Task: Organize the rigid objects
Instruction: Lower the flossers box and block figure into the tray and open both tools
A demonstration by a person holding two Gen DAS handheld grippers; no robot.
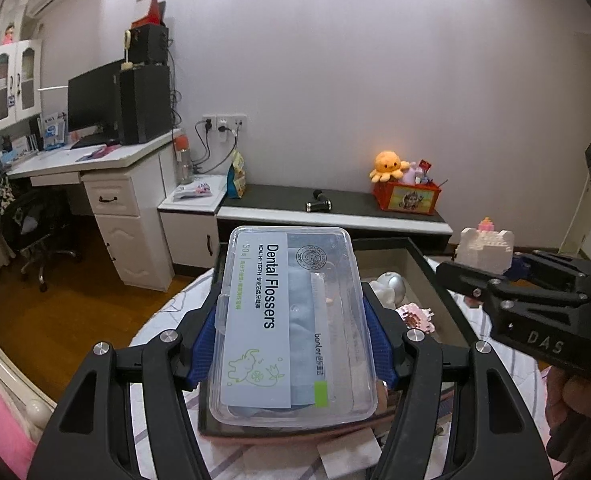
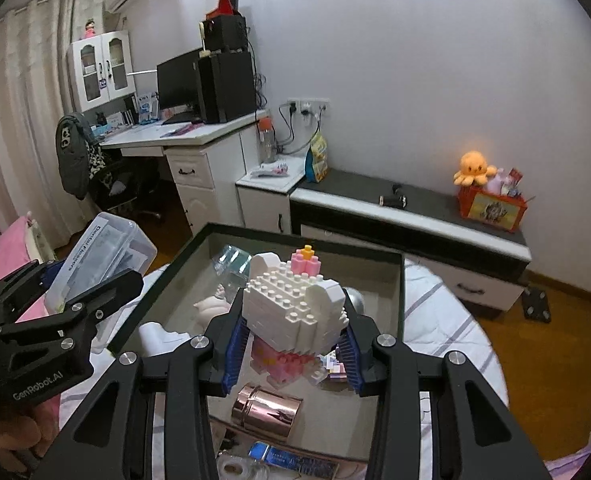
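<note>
Clamped across its short sides by the left gripper (image 1: pixel 291 344), the clear floss box (image 1: pixel 291 320) hangs above the black tray (image 2: pixel 402 280), while the right gripper (image 2: pixel 293 344) pinches a white brick figure (image 2: pixel 295 304) over it, both apparently lifted for sorting.

My left claw (image 1: pixel 291 344) and its floss box (image 1: pixel 291 320) cover most of the glass-walled tray (image 1: pixel 435 276) behind them, so I can't make out what lies under the box. My right claw (image 2: pixel 291 344) hides the lower half of the brick figure (image 2: pixel 295 300). At the tray's near edge, a blue packet (image 2: pixel 295 460) is cut off by the picture's bottom, its print too small to read.
</note>
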